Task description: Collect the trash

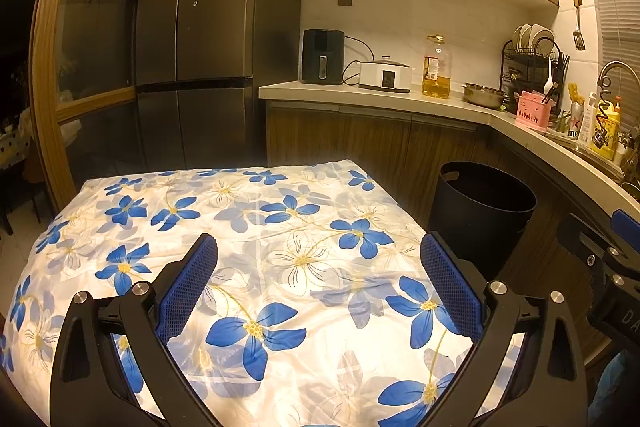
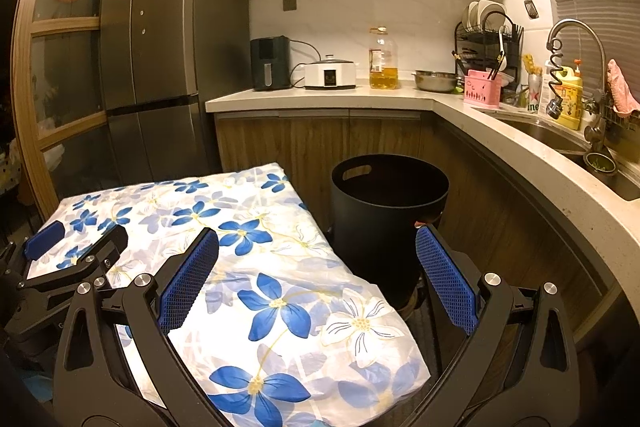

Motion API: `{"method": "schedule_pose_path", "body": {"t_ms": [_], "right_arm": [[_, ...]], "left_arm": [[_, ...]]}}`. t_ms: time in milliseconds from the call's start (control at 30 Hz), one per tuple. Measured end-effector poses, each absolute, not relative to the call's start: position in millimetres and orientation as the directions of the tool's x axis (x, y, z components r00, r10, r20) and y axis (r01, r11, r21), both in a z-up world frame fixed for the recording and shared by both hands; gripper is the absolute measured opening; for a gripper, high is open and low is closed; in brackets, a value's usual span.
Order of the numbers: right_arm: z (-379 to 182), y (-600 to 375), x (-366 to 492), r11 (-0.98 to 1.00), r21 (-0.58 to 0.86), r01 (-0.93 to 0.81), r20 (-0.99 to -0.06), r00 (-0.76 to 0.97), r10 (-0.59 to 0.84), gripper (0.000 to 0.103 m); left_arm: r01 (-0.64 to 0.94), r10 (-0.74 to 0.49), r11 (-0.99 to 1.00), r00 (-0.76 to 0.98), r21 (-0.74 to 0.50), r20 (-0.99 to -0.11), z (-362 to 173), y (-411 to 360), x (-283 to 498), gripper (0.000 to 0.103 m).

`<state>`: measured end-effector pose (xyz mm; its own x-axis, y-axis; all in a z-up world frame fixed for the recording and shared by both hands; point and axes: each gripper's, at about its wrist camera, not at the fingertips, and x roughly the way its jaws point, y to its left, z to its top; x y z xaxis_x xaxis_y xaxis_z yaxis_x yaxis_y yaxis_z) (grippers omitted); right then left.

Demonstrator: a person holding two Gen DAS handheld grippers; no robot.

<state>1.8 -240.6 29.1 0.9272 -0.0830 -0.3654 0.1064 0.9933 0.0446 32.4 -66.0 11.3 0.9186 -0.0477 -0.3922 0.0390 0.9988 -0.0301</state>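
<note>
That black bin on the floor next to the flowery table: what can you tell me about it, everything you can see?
The black bin is a round, matte, plastic-looking tub, open-topped with no lid and a slot handle cut near its rim. It stands upright on the floor, between the floral-clothed table and the wooden counter cabinets. The visible part of its inside looks dark and bare; its bottom is hidden. Neither pair of tongs touches it.

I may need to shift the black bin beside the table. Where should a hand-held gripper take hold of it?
Grip the black bin at its rim by the handle cutout, coming down from above. It stands upright with an open top, so the thin wall fits between open fingers; its round body looks too wide to span. The right hand-held gripper is nearest.
</note>
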Motion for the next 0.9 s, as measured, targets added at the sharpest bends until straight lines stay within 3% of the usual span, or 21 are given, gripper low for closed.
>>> {"method": "schedule_pose_path", "body": {"t_ms": [900], "right_arm": [[30.0,-242.4,0.9,0.993,0.050,0.102,-0.360,0.930,-0.078,0.098]], "left_arm": [[0.038,-0.046,0.999,0.920,-0.029,-0.389,12.4,-66.9,31.8,0.097]]}}
